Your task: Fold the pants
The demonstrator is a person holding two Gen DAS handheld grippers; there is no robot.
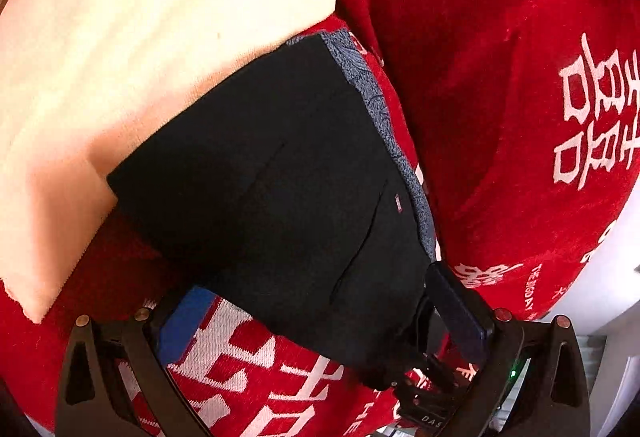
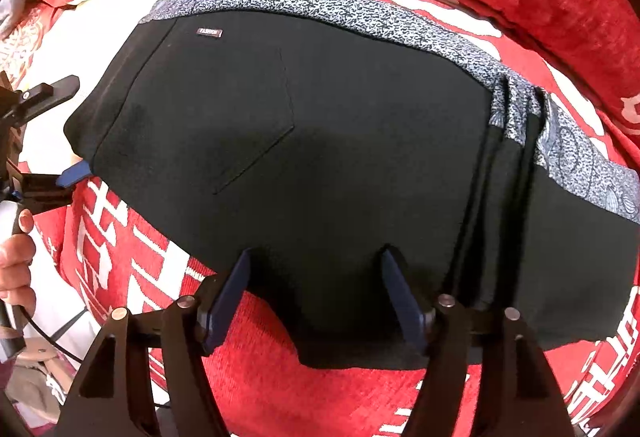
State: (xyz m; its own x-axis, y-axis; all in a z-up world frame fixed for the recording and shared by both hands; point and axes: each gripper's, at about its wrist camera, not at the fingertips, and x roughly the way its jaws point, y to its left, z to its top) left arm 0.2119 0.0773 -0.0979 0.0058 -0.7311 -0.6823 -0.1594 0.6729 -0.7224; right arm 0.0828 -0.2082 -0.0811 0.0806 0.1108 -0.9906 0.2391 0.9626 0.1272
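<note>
Right wrist view: black pants (image 2: 320,157) lie folded flat on the red patterned cover (image 2: 260,389), speckled grey lining along the far edge. Right gripper (image 2: 316,293) points down over the near edge, jaws apart, holding nothing. Left gripper (image 2: 60,133) spread at the pants' left end, not pressing.

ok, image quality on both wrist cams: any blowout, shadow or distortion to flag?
Left wrist view: the cream cloth is blown out, the black pants lose nearly all fold detail, and the frame looks slightly soft. Right wrist view: sharper, with a small label readable; a shadow falls across the pants near the right tool. Both bend strongly toward dark corners.
</note>
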